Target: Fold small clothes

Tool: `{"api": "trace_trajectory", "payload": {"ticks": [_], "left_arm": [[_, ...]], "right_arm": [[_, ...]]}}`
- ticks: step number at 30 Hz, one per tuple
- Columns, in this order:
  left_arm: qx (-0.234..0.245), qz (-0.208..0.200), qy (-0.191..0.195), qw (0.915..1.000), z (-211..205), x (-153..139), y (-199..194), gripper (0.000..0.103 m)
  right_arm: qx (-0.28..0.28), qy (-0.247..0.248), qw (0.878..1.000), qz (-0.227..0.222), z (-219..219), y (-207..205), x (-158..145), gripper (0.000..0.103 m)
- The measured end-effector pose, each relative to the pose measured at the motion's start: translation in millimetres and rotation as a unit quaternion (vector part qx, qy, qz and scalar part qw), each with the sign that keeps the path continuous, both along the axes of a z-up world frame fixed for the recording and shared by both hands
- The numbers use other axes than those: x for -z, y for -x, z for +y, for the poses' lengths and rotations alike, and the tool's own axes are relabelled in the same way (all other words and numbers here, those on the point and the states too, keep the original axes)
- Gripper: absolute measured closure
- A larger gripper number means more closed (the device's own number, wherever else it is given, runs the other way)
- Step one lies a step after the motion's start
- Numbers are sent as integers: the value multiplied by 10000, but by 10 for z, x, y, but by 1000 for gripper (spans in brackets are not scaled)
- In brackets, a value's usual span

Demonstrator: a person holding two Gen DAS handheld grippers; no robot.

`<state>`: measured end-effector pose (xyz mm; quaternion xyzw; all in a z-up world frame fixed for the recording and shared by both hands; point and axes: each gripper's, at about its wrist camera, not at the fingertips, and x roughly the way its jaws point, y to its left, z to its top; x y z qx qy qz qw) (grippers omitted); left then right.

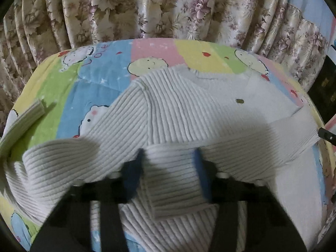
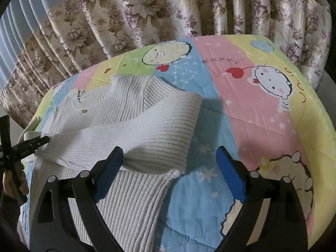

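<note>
Sweater (image 1: pixel 189 113): soft, limp ribbed knit, probably best pinched at the cuff. Left gripper (image 1: pixel 168 168) clamped on sleeve (image 2: pixel 147 132); right gripper (image 2: pixel 168 161) spread wide, empty.

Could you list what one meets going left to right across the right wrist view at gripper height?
Left gripper gripping the sleeve → white sweater → right gripper's left finger → bare quilt → its right finger → quilt's pink stripe.

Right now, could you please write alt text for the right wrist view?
The open right tool hovers over a white ribbed sweater on a pastel cartoon quilt. At left, the left tool pinches the sleeve cuff; floral curtains hang behind.
</note>
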<state>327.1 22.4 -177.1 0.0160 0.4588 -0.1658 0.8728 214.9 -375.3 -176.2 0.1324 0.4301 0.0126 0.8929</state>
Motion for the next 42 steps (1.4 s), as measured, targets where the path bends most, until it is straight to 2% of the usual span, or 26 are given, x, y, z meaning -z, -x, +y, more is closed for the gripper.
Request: {"api": "trace_trajectory", "payload": {"ticks": [1, 3, 6, 9, 13, 15, 16, 20, 23, 25, 27, 29, 31, 32, 33, 34, 35, 39, 42], "left_arm": [[57, 44, 153, 9999, 25, -12, 5, 83], [133, 30, 240, 9996, 29, -52, 30, 83], [235, -34, -91, 9997, -45, -68, 61, 84], [296, -307, -318, 9986, -92, -193, 98, 85], [-39, -758, -776, 9941, 2, -428, -54, 85], [-280, -678, -802, 9941, 132, -427, -179, 85], [-407, -502, -783, 9948, 227, -371, -266, 85], [-422, 26, -870, 9953, 331, -125, -318, 84], [-444, 34, -1022, 9938, 324, -58, -257, 81], [-523, 73, -927, 9943, 355, -68, -238, 81], [-589, 106, -832, 9947, 399, -89, -255, 80], [-620, 131, -807, 9947, 421, -107, -256, 80], [-605, 136, -821, 9947, 416, -128, -248, 80], [-588, 135, -839, 9946, 415, -135, -239, 80], [-581, 137, -850, 9946, 399, -143, -227, 80], [-578, 153, -841, 9947, 396, -147, -215, 80], [-573, 188, -791, 9950, 392, -150, -204, 80], [-534, 273, -636, 9962, 320, -150, -156, 80], [-617, 269, -807, 9945, 270, -98, -189, 71]], "right_arm": [[-1, -3, 10000, 4, 1, 4, 3, 13], [0, -2, 10000, -2, 0, 4, 4, 13], [-4, -4, 10000, 2, 1, 4, 0, 13], [-6, 37, 10000, -8, 4, 4, -8, 13], [12, 114, 9999, -47, 2, -27, -50, 12], [39, 132, 9999, -49, 2, -50, -60, 12], [41, 127, 9999, -31, 6, -61, -53, 12], [-34, 102, 9999, 83, 25, -114, -23, 12], [-108, 81, 9999, 56, 19, -237, -50, 12], [-140, -61, 9999, -6, -2, -370, -71, 12], [-190, -202, 9995, 153, -13, -583, -4, 17], [-328, -242, 9982, 446, 22, -787, 117, 46], [-440, -73, 9972, 605, 82, -896, 216, 55], [-518, 91, 9970, 572, 111, -932, 240, 60], [-542, 114, 9971, 515, 106, -934, 232, 64], [-511, 130, 9976, 439, 76, -942, 205, 73], [-467, 124, 9981, 392, 43, -945, 189, 77], [-276, -5, 9989, 381, -116, -1008, 240, 79], [-309, 6, 9988, 380, -126, -1004, 263, 72]]}}
